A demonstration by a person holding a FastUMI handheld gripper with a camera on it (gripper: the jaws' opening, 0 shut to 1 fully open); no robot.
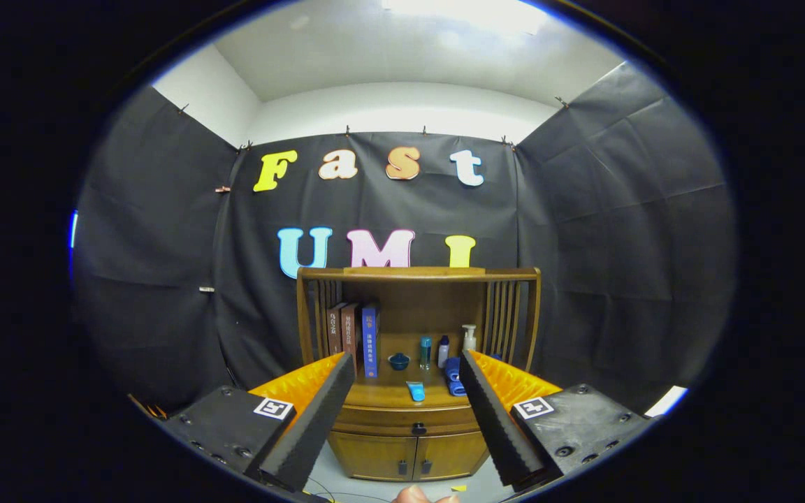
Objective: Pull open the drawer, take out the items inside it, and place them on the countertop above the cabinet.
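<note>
A wooden cabinet (413, 447) stands ahead of me against the black cloth wall. Its drawer (409, 421) is closed, with a small dark knob (418, 427) at its middle. On the countertop (388, 395) above lie a light blue item (416, 391) and a blue rolled cloth (453, 376). My gripper (407, 370) is open, its fingers spread wide with the cabinet seen far beyond and between them. Nothing is held.
At the back of the countertop stand three books (353, 335), a dark bowl (399, 361), two small bottles (434, 352) and a white pump bottle (469, 338). Two lower doors (409, 457) sit under the drawer. A fingertip (416, 495) shows below.
</note>
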